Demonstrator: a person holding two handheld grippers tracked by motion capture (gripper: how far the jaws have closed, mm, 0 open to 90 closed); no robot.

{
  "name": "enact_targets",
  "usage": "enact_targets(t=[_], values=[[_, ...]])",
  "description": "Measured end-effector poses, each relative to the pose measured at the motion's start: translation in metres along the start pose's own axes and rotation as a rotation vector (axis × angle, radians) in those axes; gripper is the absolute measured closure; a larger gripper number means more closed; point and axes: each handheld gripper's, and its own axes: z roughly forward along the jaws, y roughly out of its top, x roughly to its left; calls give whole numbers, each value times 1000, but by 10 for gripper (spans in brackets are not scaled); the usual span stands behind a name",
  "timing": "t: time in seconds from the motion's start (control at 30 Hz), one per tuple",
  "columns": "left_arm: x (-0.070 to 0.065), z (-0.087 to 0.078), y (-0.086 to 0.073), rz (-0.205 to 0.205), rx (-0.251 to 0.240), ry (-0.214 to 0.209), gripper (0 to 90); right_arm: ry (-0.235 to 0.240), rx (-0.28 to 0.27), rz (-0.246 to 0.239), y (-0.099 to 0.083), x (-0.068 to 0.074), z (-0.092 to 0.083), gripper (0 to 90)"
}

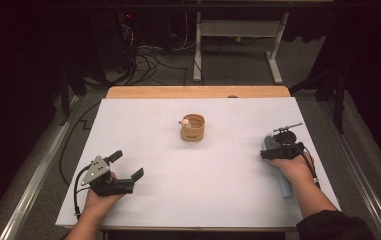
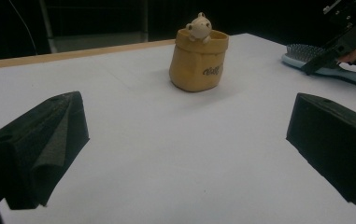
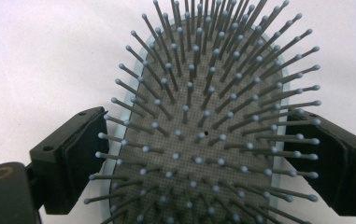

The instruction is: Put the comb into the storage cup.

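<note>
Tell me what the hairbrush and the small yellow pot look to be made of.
Hairbrush: likely plastic, with a pale blue glossy rim, a grey dotted cushion that may be rubber, and ball-tipped pins. Yellow pot: probably glazed ceramic, with a soft sheen, a thick rolled rim and a moulded figure.

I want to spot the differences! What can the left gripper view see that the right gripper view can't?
Left gripper view alone: the yellow pot with its little animal, the table's wooden edge, and the right gripper from afar.
Right gripper view alone: the bristles close up, between its jaws.
Both: the hairbrush and white tabletop.
</note>
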Motion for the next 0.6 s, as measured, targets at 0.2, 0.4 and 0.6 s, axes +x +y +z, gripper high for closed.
enact_targets(t=[0.2,0.4,0.6], values=[[0,0,0,-2,0,1,1,17,3,9,0,-1,1,120],[0,0,0,-1,1,0,1,21,2,18,1,-1,0,141],[0,0,0,-1,1,1,1,20,10,14,2,-1,1,139]])
